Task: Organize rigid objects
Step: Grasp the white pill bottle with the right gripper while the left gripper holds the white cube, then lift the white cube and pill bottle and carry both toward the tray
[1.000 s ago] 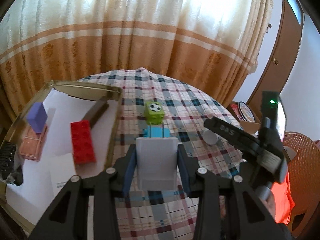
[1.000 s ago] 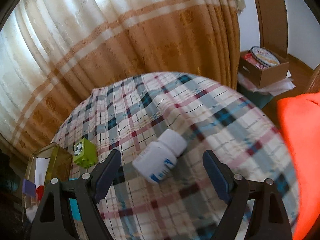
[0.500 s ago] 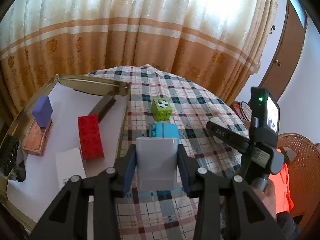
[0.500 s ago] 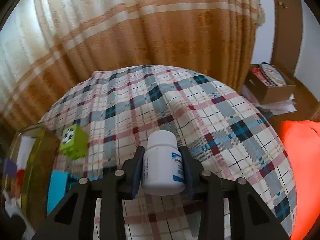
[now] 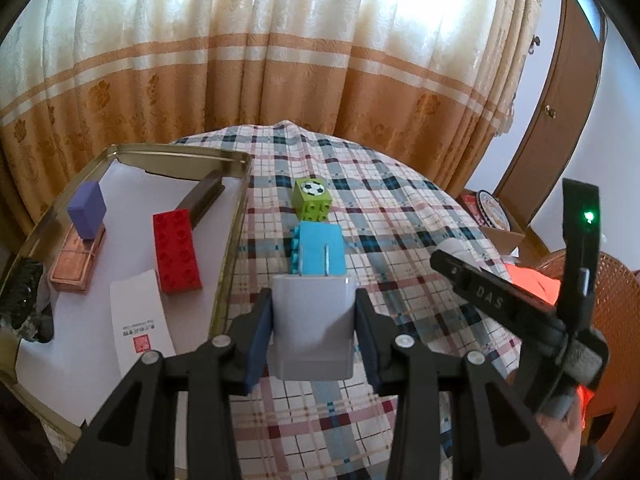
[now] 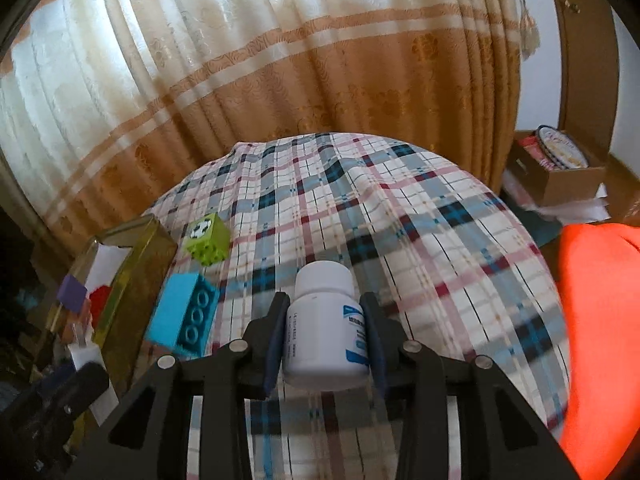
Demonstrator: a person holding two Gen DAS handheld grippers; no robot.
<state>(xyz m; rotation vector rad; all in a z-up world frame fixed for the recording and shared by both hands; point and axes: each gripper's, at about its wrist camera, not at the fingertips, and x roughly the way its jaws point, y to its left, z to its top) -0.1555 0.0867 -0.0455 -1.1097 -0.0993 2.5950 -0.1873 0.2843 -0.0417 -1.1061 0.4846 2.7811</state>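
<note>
My left gripper is shut on a white charger plug, held above the plaid table just right of the gold tin tray. My right gripper is shut on a white pill bottle and holds it off the tablecloth. A blue brick lies beyond the plug; it also shows in the right wrist view. A green football cube sits behind the brick and shows in the right wrist view. In the tray lie a red brick, a purple block and a dark bar.
A copper-coloured flat box and a white paper slip lie in the tray. A black object sits at its left edge. A cardboard box stands past the table's right side. Curtains hang behind the table.
My right gripper closed on the pill bottle and lifted it off the cloth. My left gripper kept hold of the charger plug and moved slightly up and back.
</note>
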